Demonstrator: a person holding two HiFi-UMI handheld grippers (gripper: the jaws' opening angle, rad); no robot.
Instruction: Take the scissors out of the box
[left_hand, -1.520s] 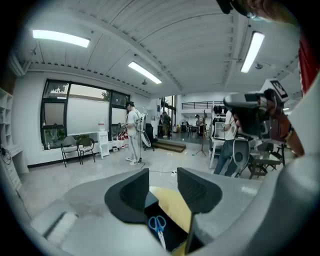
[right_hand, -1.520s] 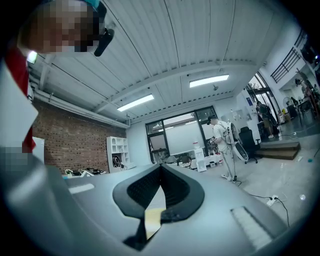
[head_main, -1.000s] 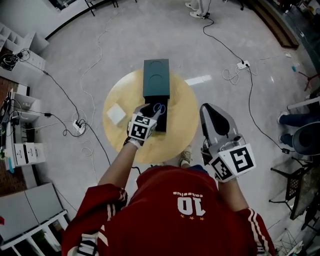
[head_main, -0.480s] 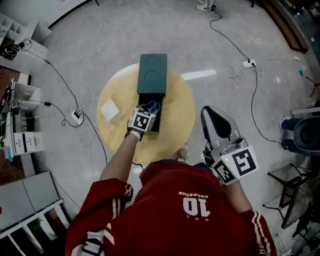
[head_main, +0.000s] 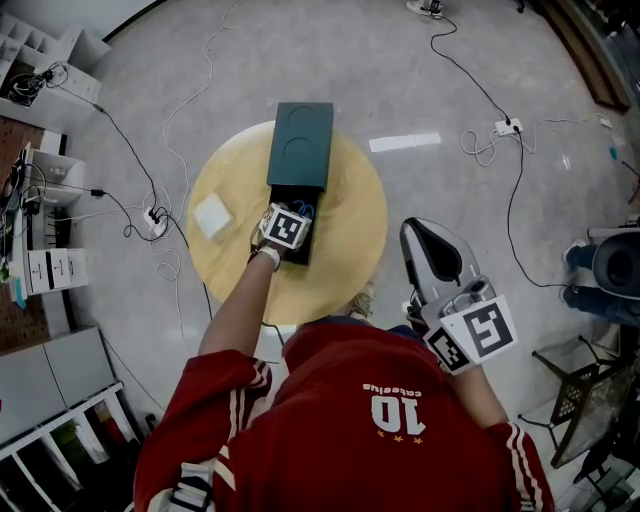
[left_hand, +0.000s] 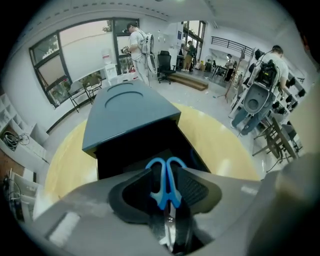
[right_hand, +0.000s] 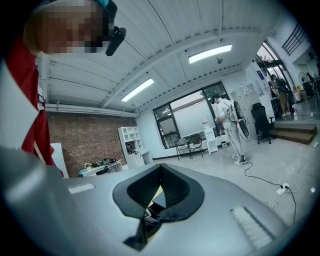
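A teal box (head_main: 302, 145) lies on the round wooden table (head_main: 350, 235), its black drawer (head_main: 303, 248) pulled out toward me. Blue-handled scissors (head_main: 306, 209) lie in the drawer, handles toward the box. My left gripper (head_main: 292, 220) reaches into the drawer. In the left gripper view, the left gripper (left_hand: 166, 170) is shut on the scissors (left_hand: 161, 192): both pads press the neck below the handles and the blades run back between the fingers. The box (left_hand: 127, 107) is just ahead. My right gripper (head_main: 420, 232) hangs off the table's right side, shut and empty (right_hand: 160, 170).
A white square pad (head_main: 213, 215) lies on the table's left part. Cables and a power strip (head_main: 152, 222) trail over the grey floor around the table. Shelving (head_main: 45, 270) stands at the left. People and chairs (left_hand: 260, 100) stand in the room beyond.
My left gripper has moved forward along the drawer toward the box and now straddles the scissors. The right gripper has stayed where it was beside the table.
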